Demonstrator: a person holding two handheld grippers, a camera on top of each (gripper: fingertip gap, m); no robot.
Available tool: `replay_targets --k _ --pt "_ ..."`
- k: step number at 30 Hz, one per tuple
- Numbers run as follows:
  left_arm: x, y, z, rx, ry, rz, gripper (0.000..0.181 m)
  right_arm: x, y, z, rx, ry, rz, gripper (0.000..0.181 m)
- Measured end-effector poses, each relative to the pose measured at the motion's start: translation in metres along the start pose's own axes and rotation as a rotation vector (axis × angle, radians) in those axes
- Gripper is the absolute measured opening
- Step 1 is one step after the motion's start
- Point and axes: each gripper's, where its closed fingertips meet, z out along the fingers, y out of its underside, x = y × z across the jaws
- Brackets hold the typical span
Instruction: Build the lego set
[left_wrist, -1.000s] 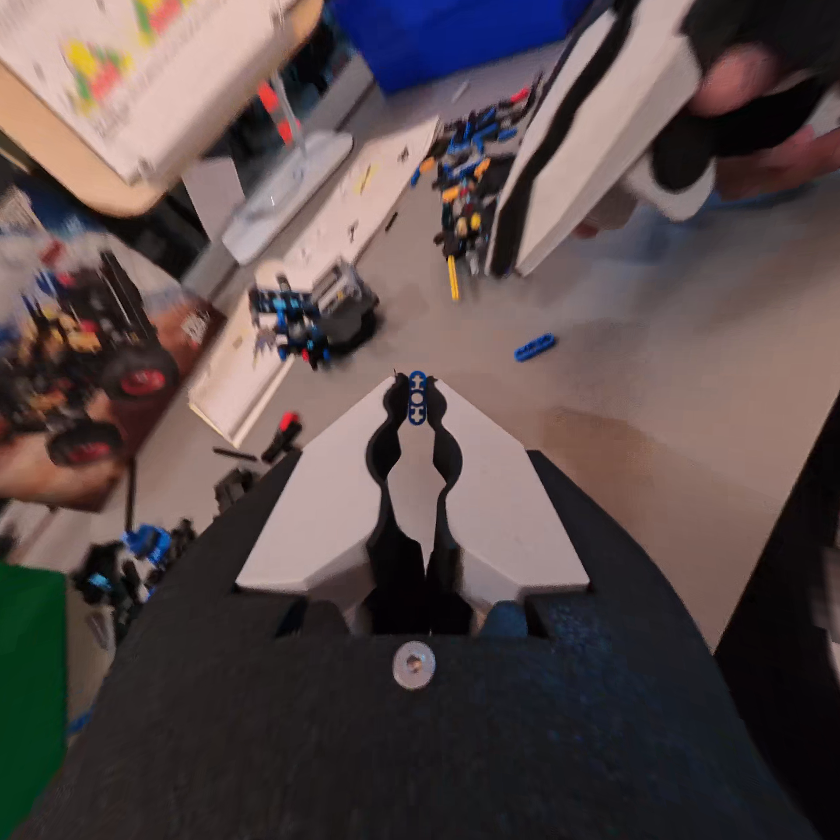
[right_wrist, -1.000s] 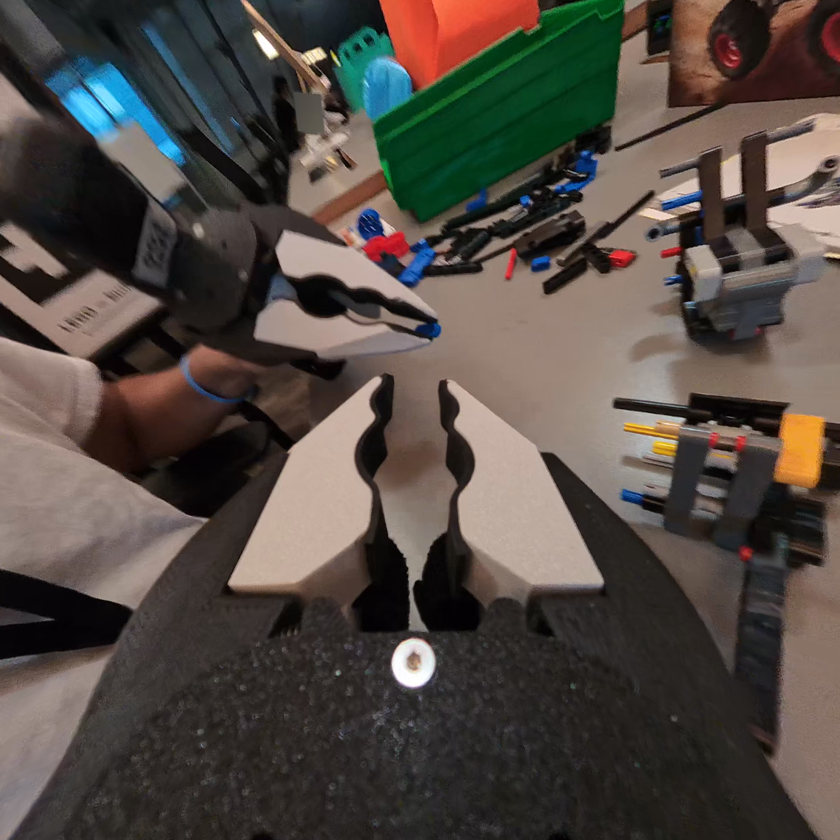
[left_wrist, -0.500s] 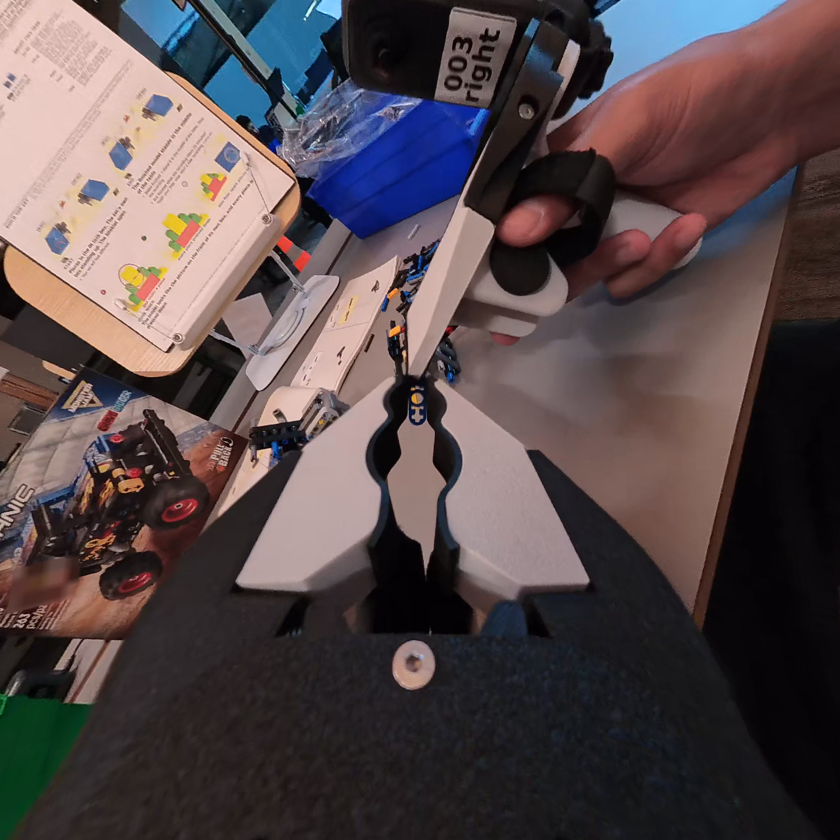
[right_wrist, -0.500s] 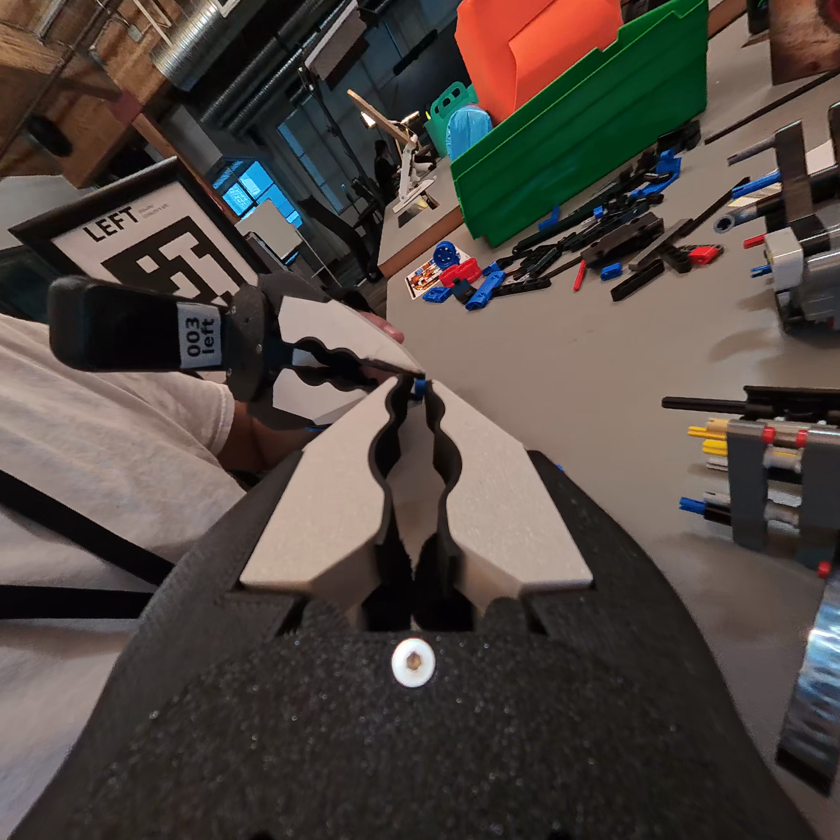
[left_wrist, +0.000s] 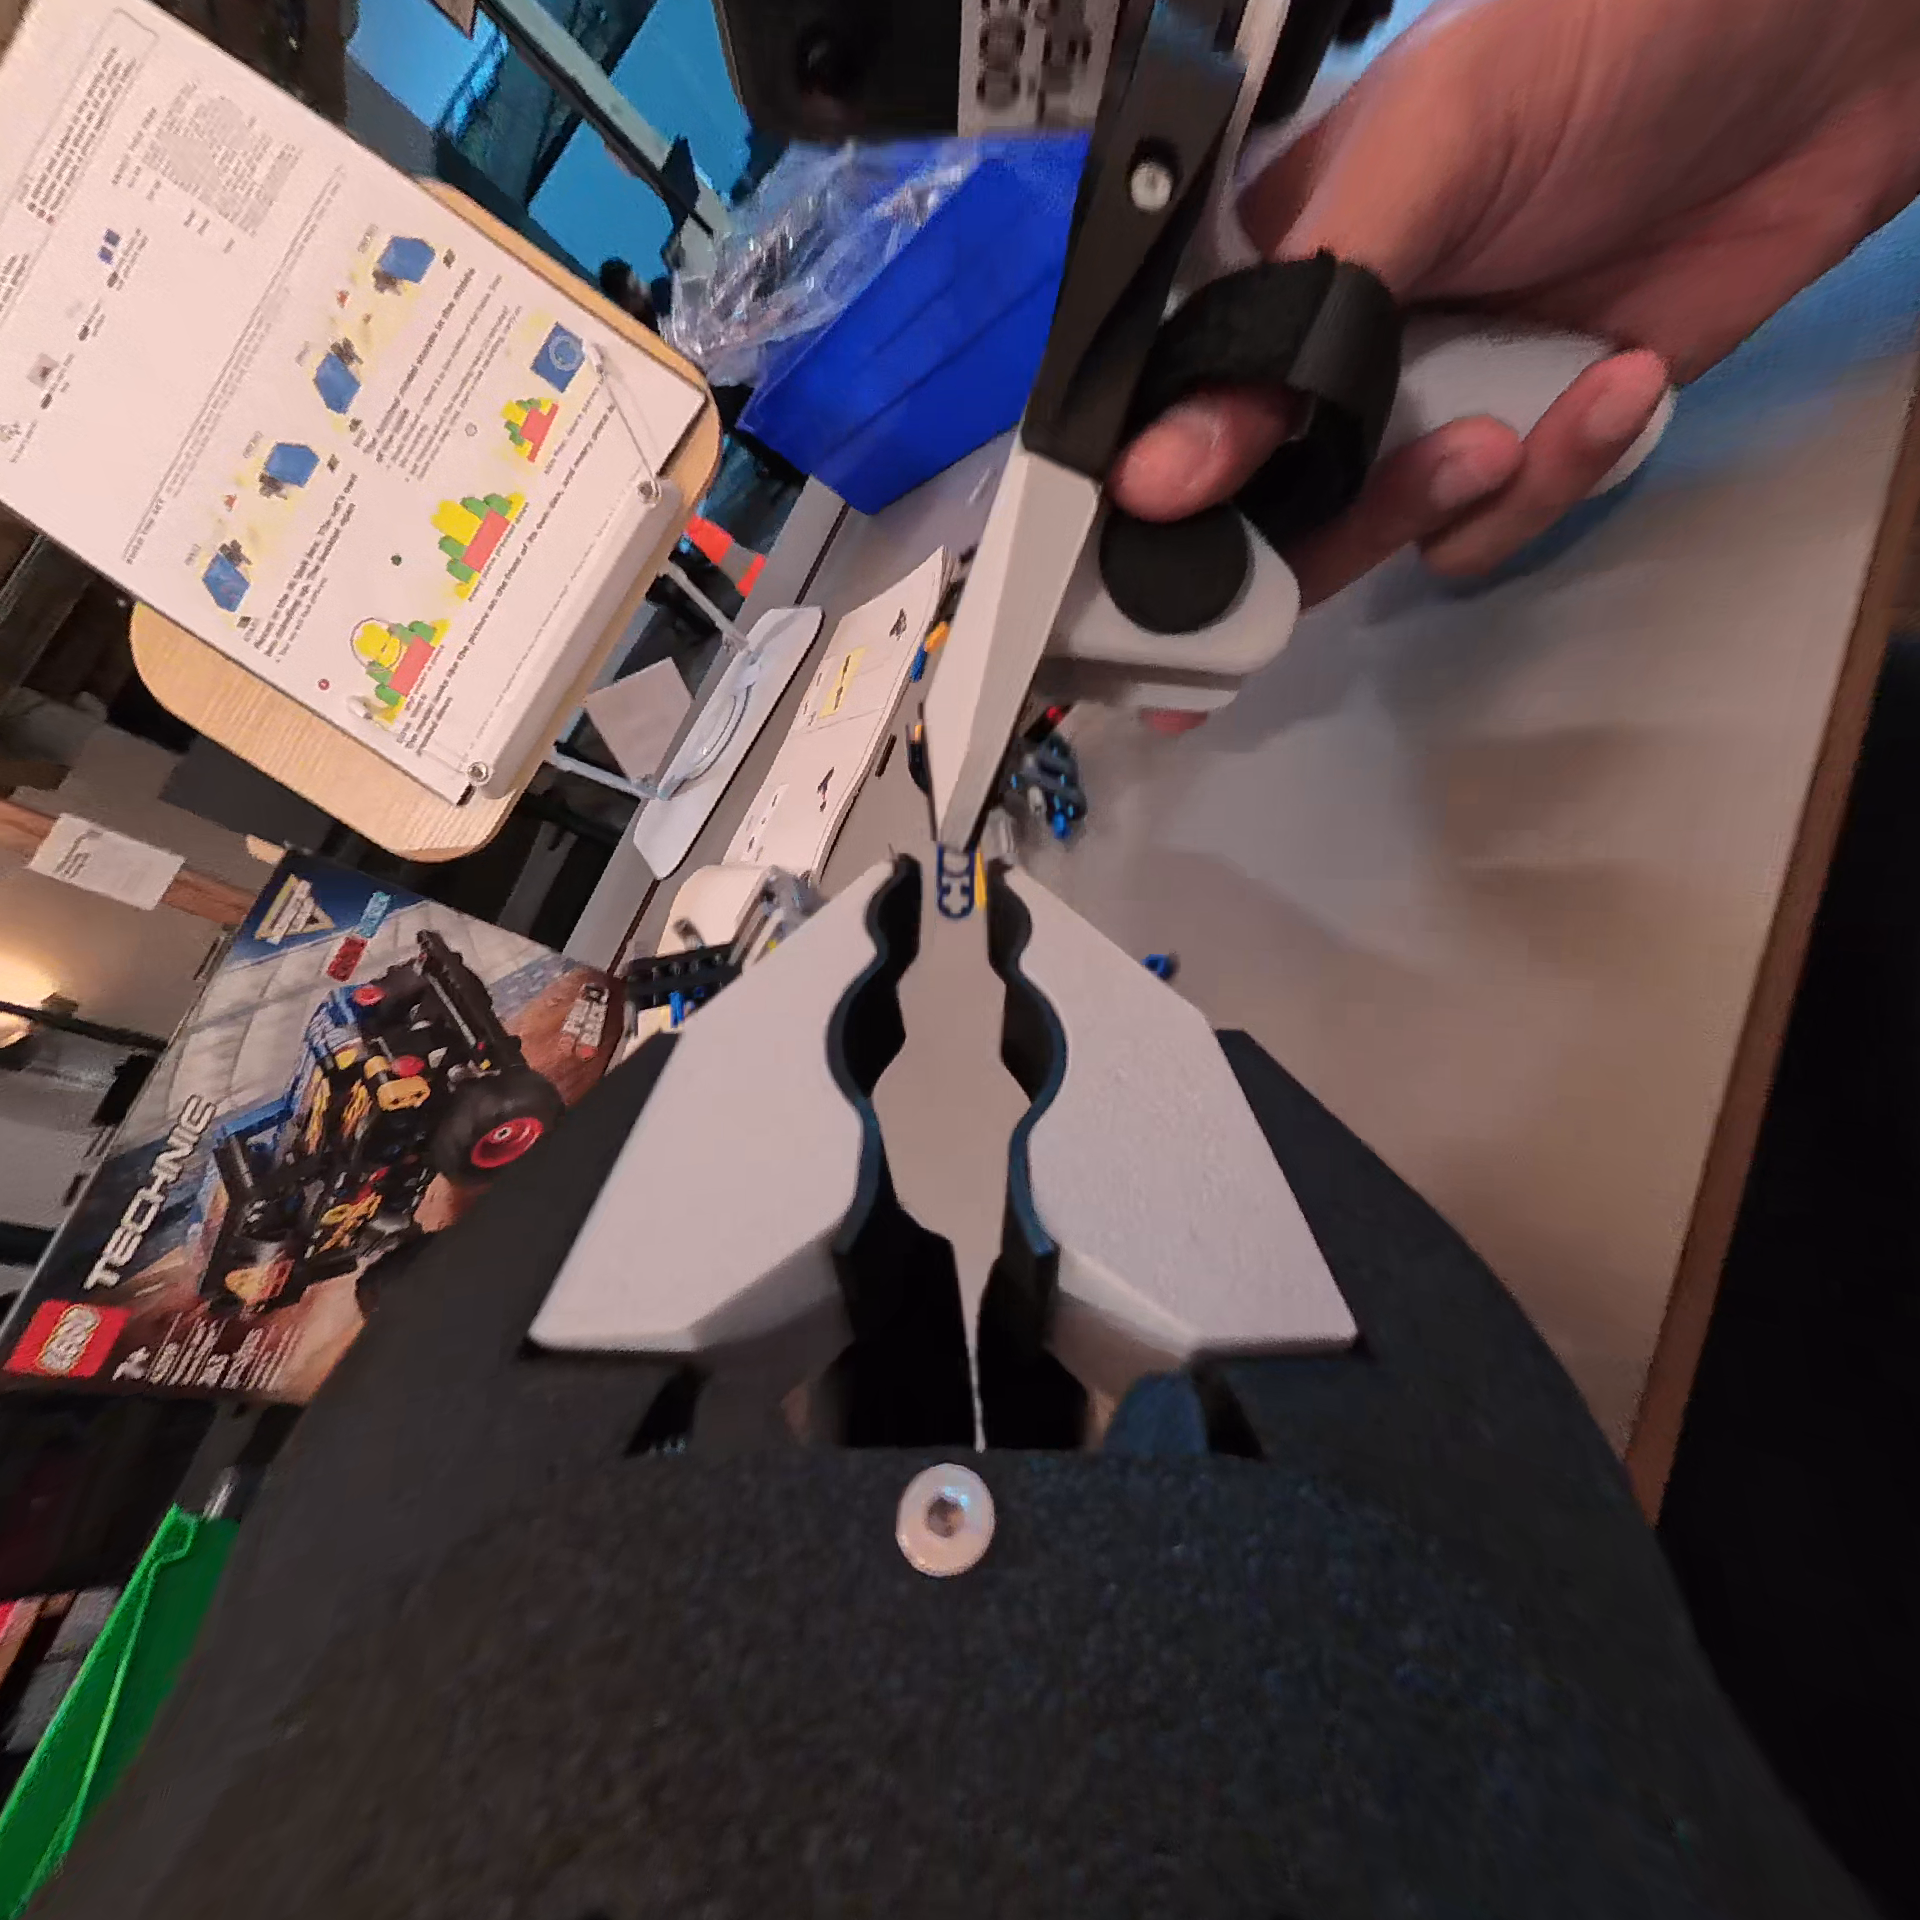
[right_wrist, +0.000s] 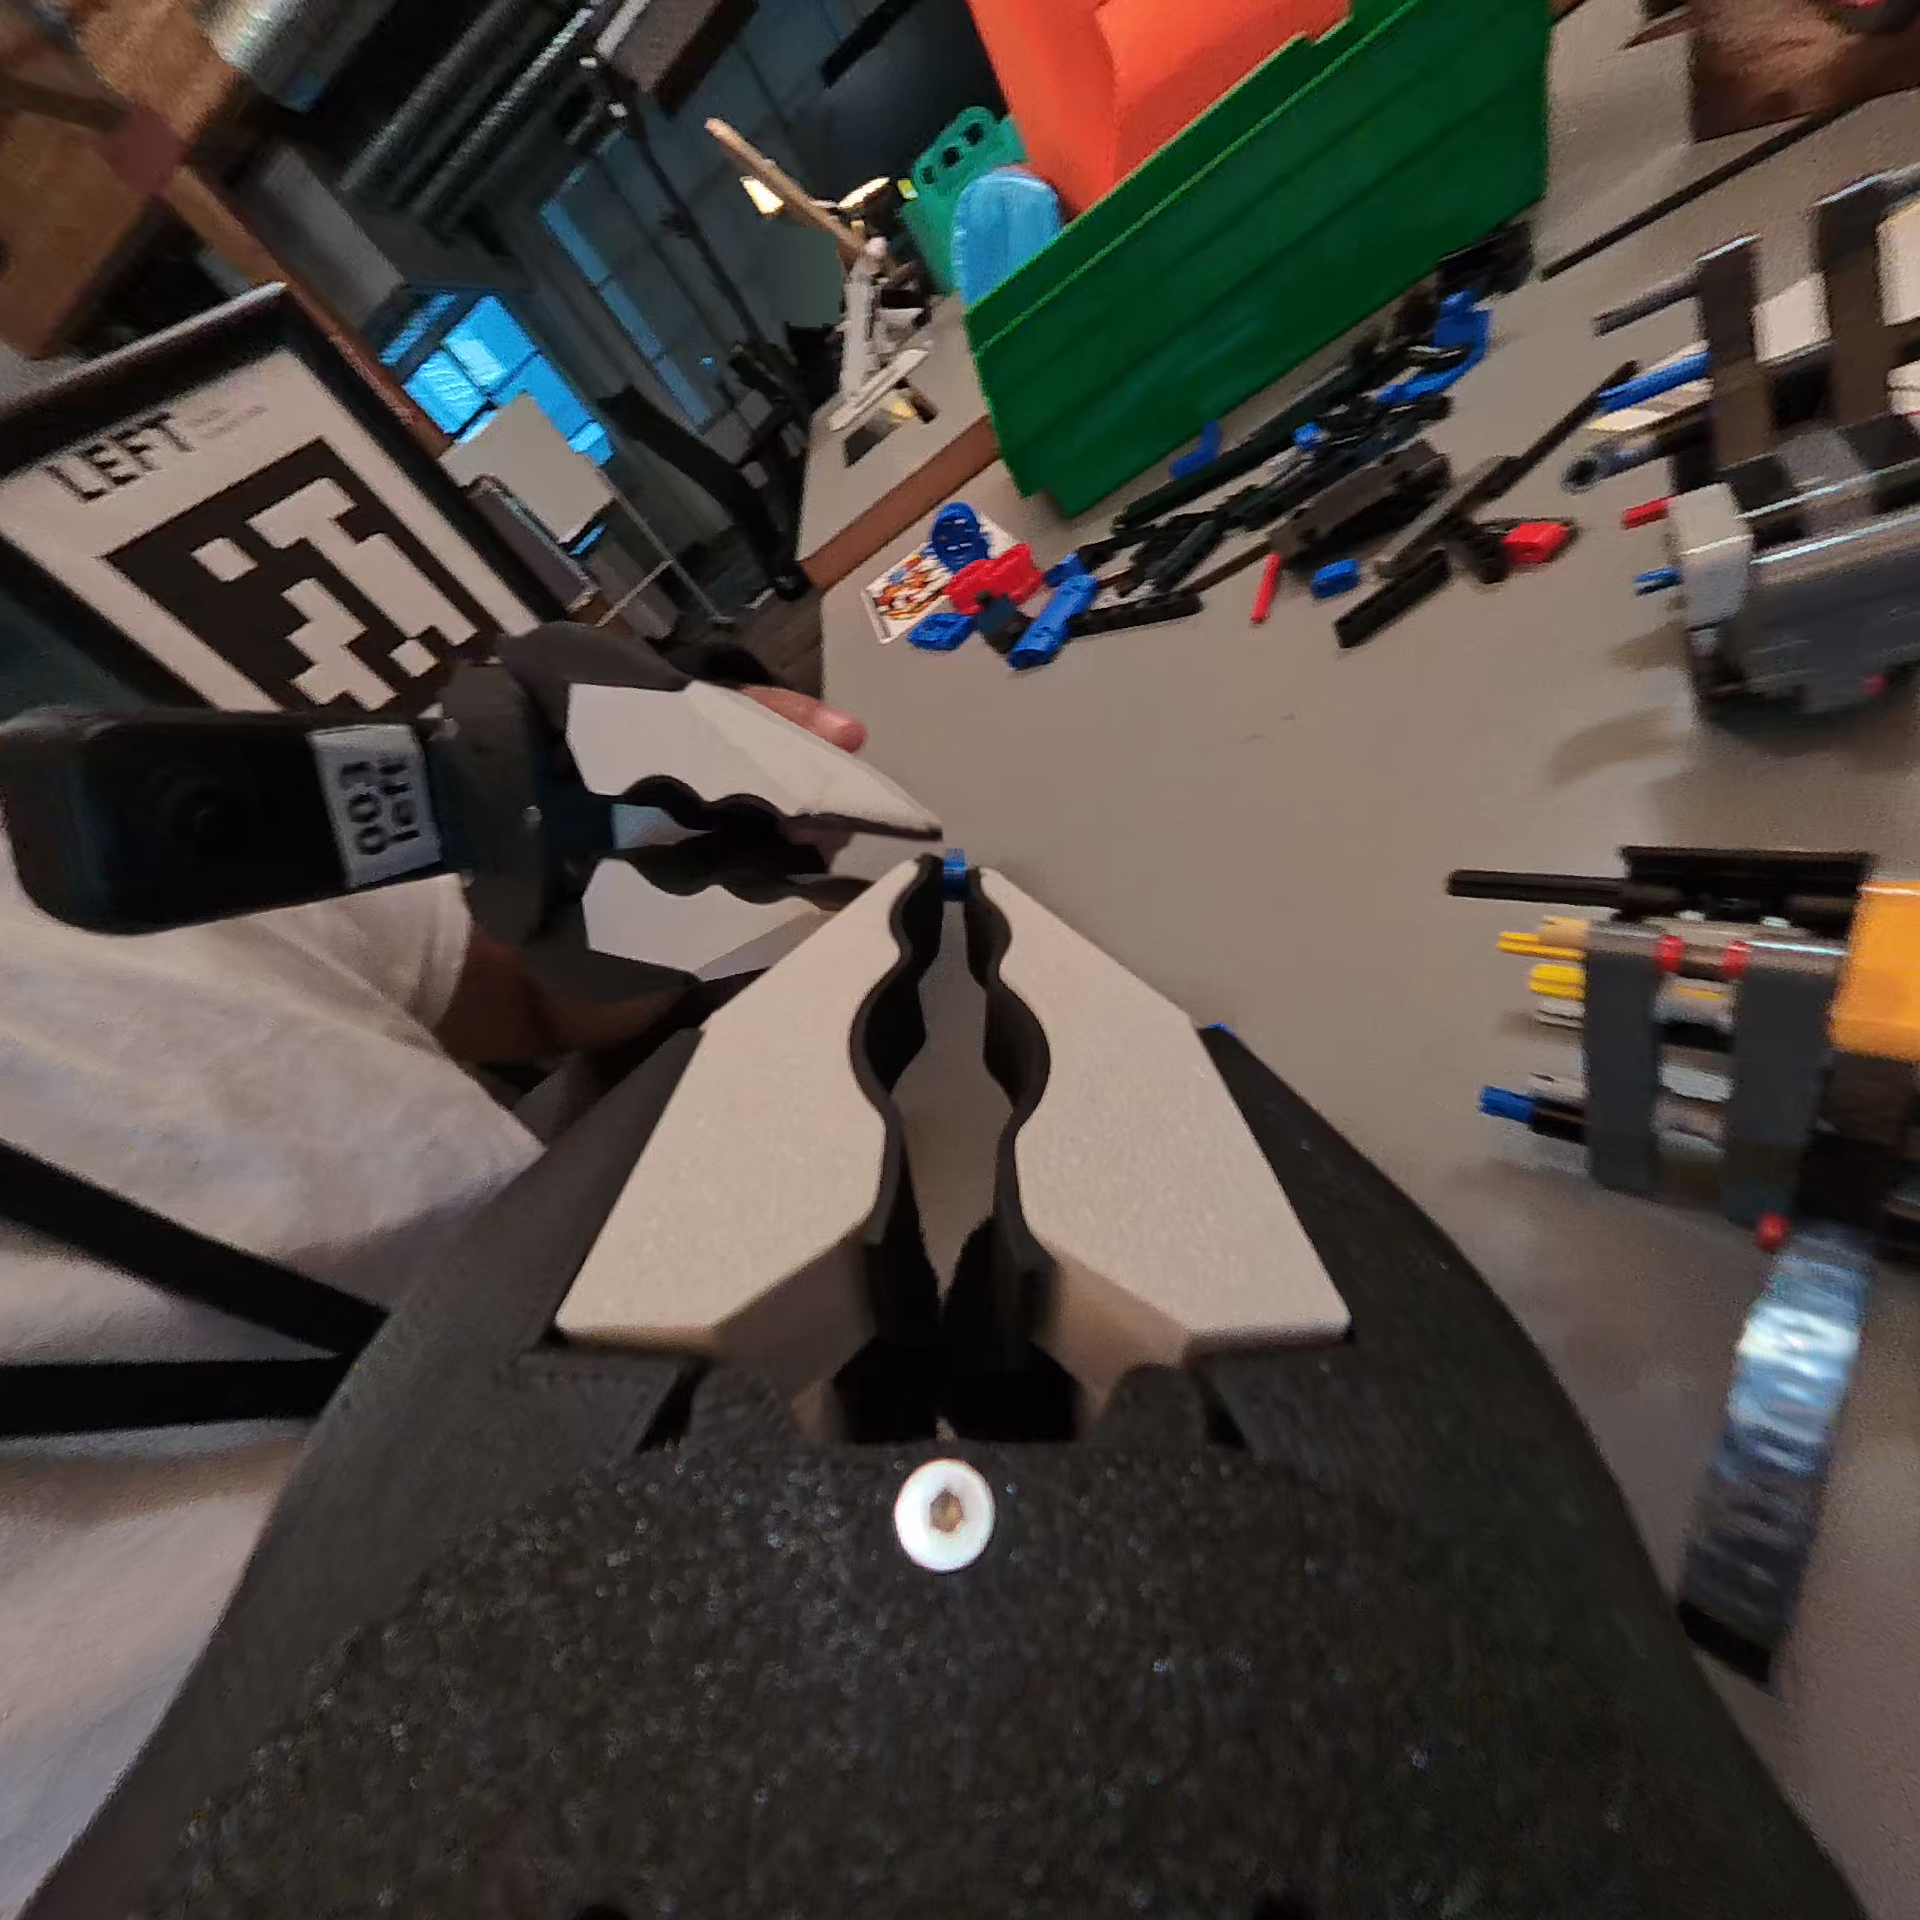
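- Left tool (left_wrist: 954, 883): jaws narrowed at the tips, pinching a small blue lego beam (left_wrist: 956, 894) held above the tabletop (left_wrist: 1507, 935).
- Right tool (right_wrist: 951, 883): jaws nearly closed; its tips meet the same blue lego beam (right_wrist: 953, 871) from the opposite side, and it is uncertain whether they actually grip it.
- Each tool carries a small printed label near its camera, and a black-and-white marker card (right_wrist: 260, 551) stands above the left one.
- Printed items: an instruction booklet (left_wrist: 301, 416) on a wooden stand, and the set's box (left_wrist: 291, 1132) bearing a brand logo and a truck picture.
- Loose lego parts (right_wrist: 1299, 540) lie before a green bin (right_wrist: 1247, 270).
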Motion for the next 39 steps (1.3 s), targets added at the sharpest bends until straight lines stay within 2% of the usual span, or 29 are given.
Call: replay_targets --k 2,4,7,10,12,14,18,24,31,39 --pt "0.000 0.008 0.001 -0.029 0.013 -0.038 0.018 0.008 -0.003 -0.004 0.017 0.054 -0.015 0.003" --pt "0.009 0.014 0.003 -0.040 0.121 -0.204 0.020 0.008 -0.009 -0.008 0.059 0.071 -0.078 0.003" --pt "0.010 0.012 -0.002 0.013 0.272 -0.414 0.019 0.010 -0.004 -0.010 -0.013 0.157 -0.336 0.003" --pt "0.013 0.013 -0.006 -0.007 0.356 -0.302 0.022 -0.003 0.005 -0.008 -0.086 0.147 -0.596 0.003" --pt "0.021 0.012 -0.007 -0.022 0.409 -0.188 0.020 -0.005 0.006 -0.006 -0.114 0.160 -0.676 0.003" --pt "0.024 0.007 -0.006 -0.018 0.444 -0.154 0.019 -0.013 0.013 -0.004 -0.150 0.114 -0.680 0.003" --pt "0.028 0.002 -0.004 -0.010 0.511 -0.147 0.014 -0.012 0.023 -0.005 -0.195 0.119 -0.726 0.003" --pt "0.032 -0.004 0.001 0.020 0.557 -0.185 0.005 -0.011 0.022 -0.008 -0.179 0.117 -0.697 0.004" --pt "0.028 -0.010 -0.002 0.084 0.693 -0.477 0.002 -0.009 0.020 -0.013 -0.148 0.107 -0.665 0.010" --pt "0.033 -0.004 -0.001 0.094 0.746 -0.523 0.002 -0.009 0.025 -0.007 -0.153 0.072 -0.616 0.007"
